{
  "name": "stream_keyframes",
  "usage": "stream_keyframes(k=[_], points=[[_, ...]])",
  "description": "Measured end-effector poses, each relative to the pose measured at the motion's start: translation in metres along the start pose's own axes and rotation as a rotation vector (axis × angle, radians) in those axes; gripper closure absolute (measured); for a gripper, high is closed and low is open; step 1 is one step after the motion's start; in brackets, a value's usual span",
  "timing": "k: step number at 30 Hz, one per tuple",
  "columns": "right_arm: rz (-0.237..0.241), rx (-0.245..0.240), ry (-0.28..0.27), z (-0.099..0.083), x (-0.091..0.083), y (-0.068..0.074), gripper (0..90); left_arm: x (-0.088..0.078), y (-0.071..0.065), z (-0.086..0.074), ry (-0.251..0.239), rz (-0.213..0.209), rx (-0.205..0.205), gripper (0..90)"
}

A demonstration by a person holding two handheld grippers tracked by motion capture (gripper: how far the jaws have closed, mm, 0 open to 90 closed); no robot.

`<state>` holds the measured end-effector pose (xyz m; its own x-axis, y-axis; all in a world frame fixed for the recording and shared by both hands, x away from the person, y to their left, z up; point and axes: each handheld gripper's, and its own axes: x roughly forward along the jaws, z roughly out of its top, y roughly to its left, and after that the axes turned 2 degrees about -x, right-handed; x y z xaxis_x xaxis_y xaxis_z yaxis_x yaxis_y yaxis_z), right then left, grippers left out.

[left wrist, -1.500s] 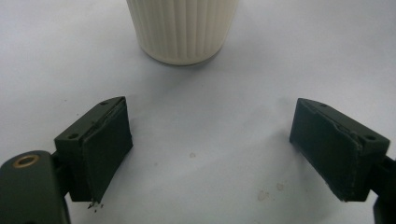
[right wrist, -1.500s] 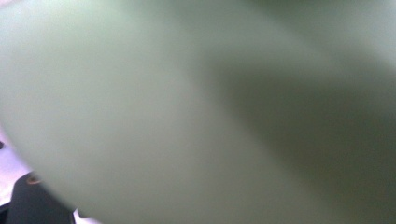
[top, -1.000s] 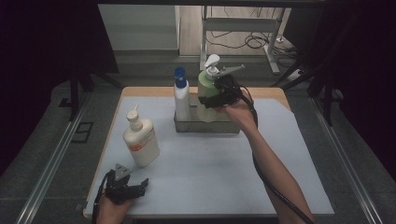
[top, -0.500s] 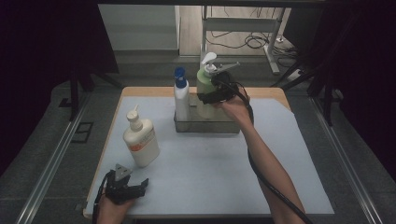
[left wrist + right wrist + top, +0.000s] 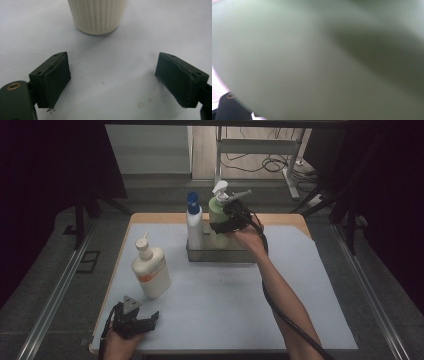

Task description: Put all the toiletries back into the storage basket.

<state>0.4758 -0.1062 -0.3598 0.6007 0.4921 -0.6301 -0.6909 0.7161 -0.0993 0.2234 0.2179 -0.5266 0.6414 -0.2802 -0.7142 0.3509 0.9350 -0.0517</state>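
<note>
Right gripper [image 5: 226,222]: upper middle of the high view, clamped around the body of the green pump bottle [image 5: 218,215]; pale green wall pressed right up against its own camera, blurred.
Green pump bottle: upright in the right half of the metal tray [image 5: 220,255], base hidden behind the tray wall, so seated or just short of seated, cannot tell.
Blue-capped bottle [image 5: 194,222]: standing in the left half of the same tray, just beside the green one.
White bottle [image 5: 150,270]: on the bench [image 5: 225,320] left of centre, well apart from the tray, untouched.
Left gripper [image 5: 134,319]: lower left of the high view, resting low on the bench, jaws spread wide and empty; ribbed foot of the white bottle [image 5: 97,15] just ahead in its own view.
Done, by judgement: two bottles in or at the tray.
Left: release of the green bottle, then likely the white bottle's move to the tray.
</note>
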Motion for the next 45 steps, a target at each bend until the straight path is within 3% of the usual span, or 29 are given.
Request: stream_keyframes(k=[31, 45], points=[[0.063, 0.012, 0.096, -0.026, 0.029, -0.001, 12.9, 0.0, 0.0, 0.0, 0.0, 0.001, 0.0, 12.2], [0.061, 0.014, 0.122, -0.037, 0.041, -0.001, 12.9, 0.0, 0.0, 0.0, 0.0, 0.001, 0.0, 12.2]])
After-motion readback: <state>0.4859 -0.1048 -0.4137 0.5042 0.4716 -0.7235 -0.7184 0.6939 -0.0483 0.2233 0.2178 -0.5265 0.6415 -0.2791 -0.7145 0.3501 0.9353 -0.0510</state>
